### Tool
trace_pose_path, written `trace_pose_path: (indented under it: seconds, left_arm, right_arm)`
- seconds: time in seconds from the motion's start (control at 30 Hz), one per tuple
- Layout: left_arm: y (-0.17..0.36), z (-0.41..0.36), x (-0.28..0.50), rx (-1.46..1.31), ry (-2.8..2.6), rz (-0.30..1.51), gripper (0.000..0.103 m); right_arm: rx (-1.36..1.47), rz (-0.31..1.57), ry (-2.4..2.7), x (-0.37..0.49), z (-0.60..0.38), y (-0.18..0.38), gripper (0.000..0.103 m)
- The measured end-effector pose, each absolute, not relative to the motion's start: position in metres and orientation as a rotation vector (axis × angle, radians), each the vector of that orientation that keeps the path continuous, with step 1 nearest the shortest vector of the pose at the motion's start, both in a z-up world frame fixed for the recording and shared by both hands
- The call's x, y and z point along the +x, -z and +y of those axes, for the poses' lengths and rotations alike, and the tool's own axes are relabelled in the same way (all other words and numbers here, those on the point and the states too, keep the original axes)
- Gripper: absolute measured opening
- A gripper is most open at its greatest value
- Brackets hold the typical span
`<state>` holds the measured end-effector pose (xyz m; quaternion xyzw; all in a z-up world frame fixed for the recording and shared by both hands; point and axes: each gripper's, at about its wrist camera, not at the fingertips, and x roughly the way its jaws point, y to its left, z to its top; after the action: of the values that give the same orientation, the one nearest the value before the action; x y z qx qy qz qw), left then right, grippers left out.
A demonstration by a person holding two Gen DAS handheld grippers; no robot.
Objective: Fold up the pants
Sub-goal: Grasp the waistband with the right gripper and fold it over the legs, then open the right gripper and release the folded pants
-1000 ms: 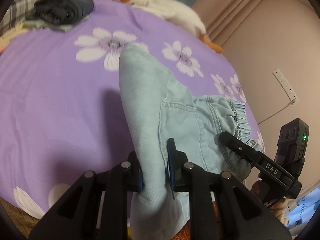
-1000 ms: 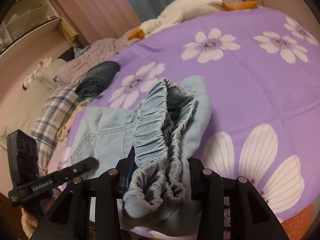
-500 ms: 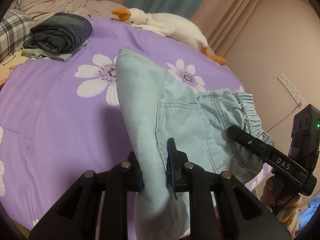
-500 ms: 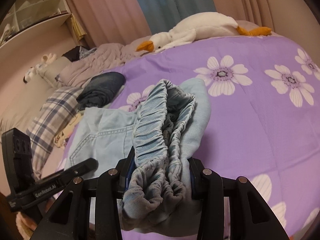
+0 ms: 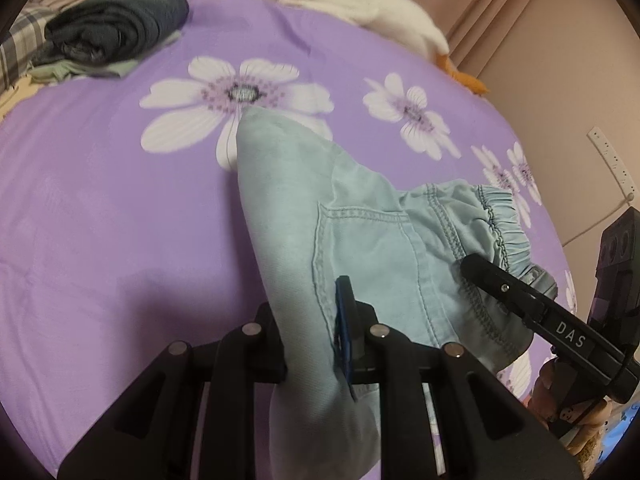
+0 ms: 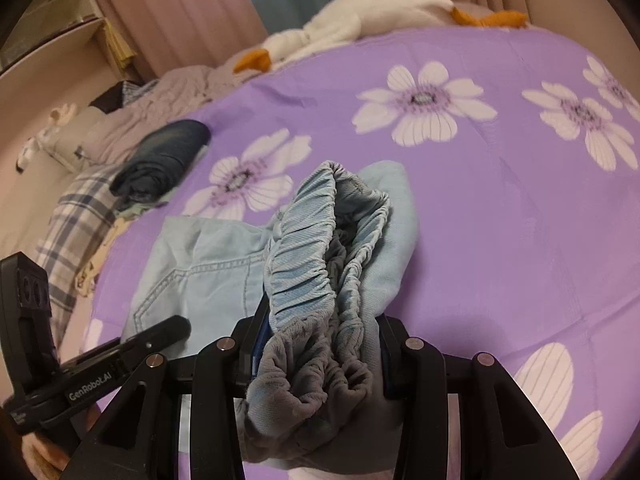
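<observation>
Showing: pale blue denim pants [image 5: 360, 240] held up at both ends above a bed with a purple flowered cover [image 5: 120, 208].
Left gripper [image 5: 310, 344]: fingers clamped on a folded edge of the leg cloth, beside the stitched back pocket [image 5: 360, 256].
Right gripper [image 6: 316, 344]: fingers clamped on the bunched elastic waistband [image 6: 312, 256], several layers thick between them.
Position of pants: the far fold reaches toward the bed cover near a white flower; whether it touches cannot be told. The rest hangs between the two grippers.
Handling: soft, light and limp. The cloth sags wherever it is unsupported and will not hold a crease until it is laid flat.
Where to grip: probably at seams, hems or the waistband, where the thicker layers give a surer hold than a single ply.
Surroundings: dark folded garment [image 5: 116, 24] and plush goose [image 5: 352, 0] lie at the far side, well apart from the pants.
</observation>
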<state>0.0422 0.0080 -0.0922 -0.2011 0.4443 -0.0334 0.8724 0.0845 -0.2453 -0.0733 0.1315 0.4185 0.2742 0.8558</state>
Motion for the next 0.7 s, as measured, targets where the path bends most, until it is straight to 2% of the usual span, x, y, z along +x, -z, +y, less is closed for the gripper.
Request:
trace_pose_path:
  seconds: [0.27, 0.33, 0.37, 0.4, 0.43, 0.53, 0.6, 0.7]
  left_arm:
    - [0.103, 0.007, 0.044, -0.419, 0.047, 0.946, 0.027]
    - [0.103, 0.006, 0.044, -0.404, 0.027, 0.958, 0.044]
    - [0.104, 0.006, 0.043, -0.396, 0.017, 0.968, 0.067]
    - [0.102, 0.006, 0.041, -0.387, 0.011, 0.961, 0.079]
    - [0.098, 0.005, 0.038, -0.381, 0.013, 0.936, 0.079]
    - [0.086, 0.004, 0.031, -0.357, 0.008, 0.909, 0.081]
    - [0.075, 0.004, 0.025, -0.356, 0.010, 0.885, 0.088]
    - [0.061, 0.005, 0.016, -0.359, 0.004, 0.848, 0.096]
  right_arm:
    - [0.281, 0.935, -0.544, 0.090, -0.248, 0.092, 0.044]
    - [0.283, 0.941, -0.537, 0.089, -0.248, 0.093, 0.045]
    - [0.276, 0.945, -0.530, 0.089, -0.248, 0.093, 0.047]
    - [0.255, 0.954, -0.506, 0.088, -0.247, 0.092, 0.057]
    - [0.242, 0.958, -0.483, 0.088, -0.248, 0.092, 0.067]
    - [0.202, 0.925, -0.441, 0.081, -0.252, 0.087, 0.067]
    - [0.206, 0.915, -0.430, 0.078, -0.257, 0.082, 0.068]
    - [0.228, 0.872, -0.418, 0.070, -0.268, 0.069, 0.078]
